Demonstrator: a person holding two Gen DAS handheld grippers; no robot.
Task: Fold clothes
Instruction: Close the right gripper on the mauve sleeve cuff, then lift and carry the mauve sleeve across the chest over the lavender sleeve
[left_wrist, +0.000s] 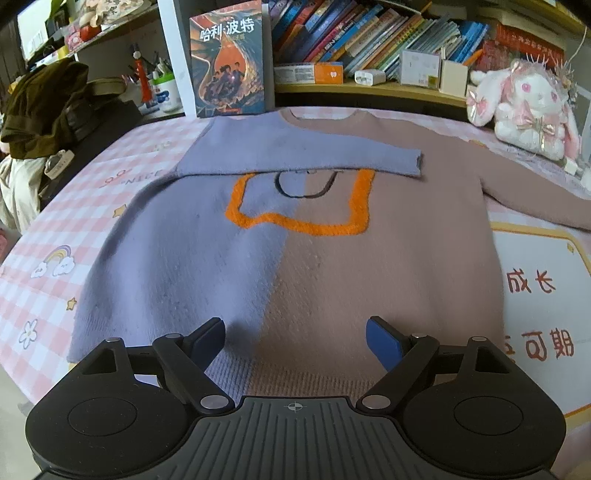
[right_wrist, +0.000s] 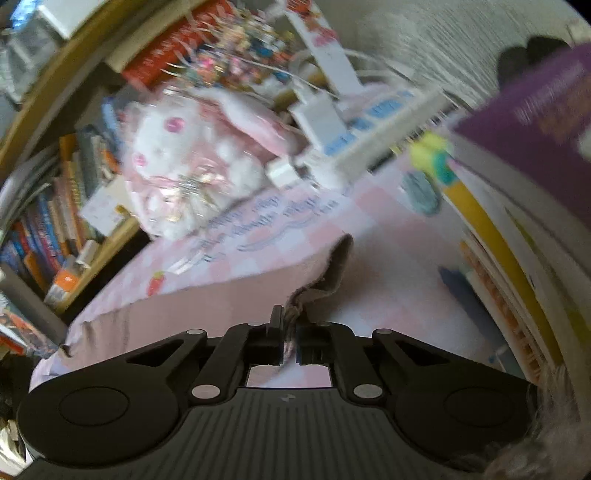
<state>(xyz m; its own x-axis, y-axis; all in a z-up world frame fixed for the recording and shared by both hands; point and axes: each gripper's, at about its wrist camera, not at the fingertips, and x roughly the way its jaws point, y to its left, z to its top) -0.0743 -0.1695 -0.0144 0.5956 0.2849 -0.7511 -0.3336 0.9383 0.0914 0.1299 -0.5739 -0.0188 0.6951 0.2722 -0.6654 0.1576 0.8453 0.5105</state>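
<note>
Sweater (left_wrist: 295, 236) flat, book (left_wrist: 227, 62) titled 哈利·波特

Left wrist camera looks level over the sweater (left_wrist: 295, 229) toward the bookshelf (left_wrist: 369, 88); right camera, tilted, low; both show plush rabbit (left_wrist: 524, 107).

Left wrist exposure: even, soft daylight; no harsh glare.
Left wrist focus: sharp across the sweater (left_wrist: 295, 229) and book (left_wrist: 227, 62).
Left wrist shadows: faint, soft patch on the sweater between the fingers of the left gripper (left_wrist: 295, 341).
Left wrist distortion: strong fisheye; shelf (left_wrist: 369, 90) and bedsheet (left_wrist: 44, 258) bow at the edges; dark corners.
Right wrist blur: heavy motion smear over the plush (right_wrist: 184, 162) and books (right_wrist: 55, 221); print unreadable.
Right wrist sharp zone: only the right gripper (right_wrist: 290, 332) and the pinched sleeve (right_wrist: 325, 280).
Right wrist brightness: bright, washed-out toward the upper right.
Right wrist edges: curved, vignetted corners.
</note>
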